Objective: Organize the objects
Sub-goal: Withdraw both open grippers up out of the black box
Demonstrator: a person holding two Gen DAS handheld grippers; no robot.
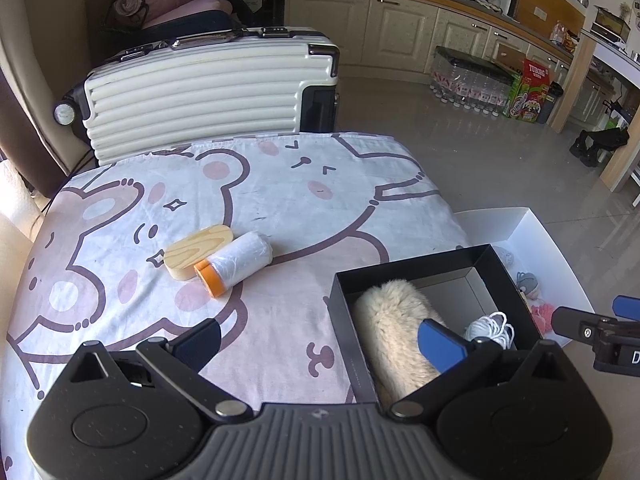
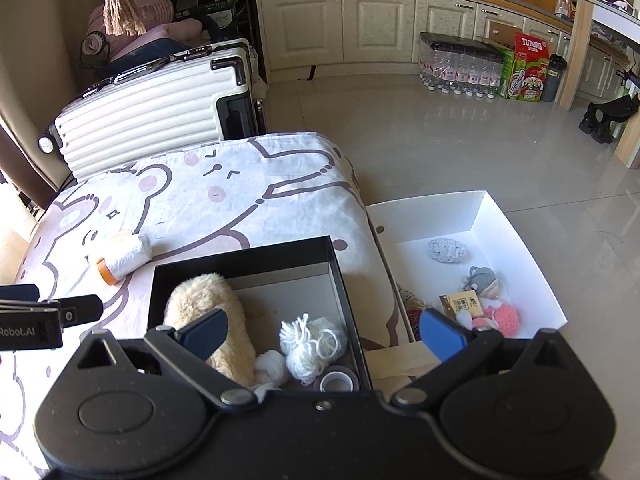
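Note:
A black box [image 1: 416, 268] [image 2: 240, 258] sits on the bear-print cloth and holds a cream fluffy roll [image 1: 394, 328] [image 2: 208, 300], white yarn [image 1: 492, 328] [image 2: 312, 344] and a tape ring [image 2: 338, 380]. Further left on the cloth lie a wooden oval block [image 1: 196, 250] and a white roll with an orange cap [image 1: 236, 264] [image 2: 124, 258]. My left gripper [image 1: 320, 340] is open over the box's left wall, holding nothing. My right gripper [image 2: 320, 334] is open above the box's near right corner, also holding nothing. The right gripper's body also shows at the left wrist view's right edge.
A white tray [image 2: 520, 240] [image 1: 560, 248] beside the table holds a grey knit piece [image 2: 446, 250], a small doll [image 2: 486, 284] and a card [image 2: 464, 304]. A white suitcase [image 1: 208, 88] [image 2: 144, 116] stands behind the table. Cabinets and bottled water [image 2: 460, 68] line the far floor.

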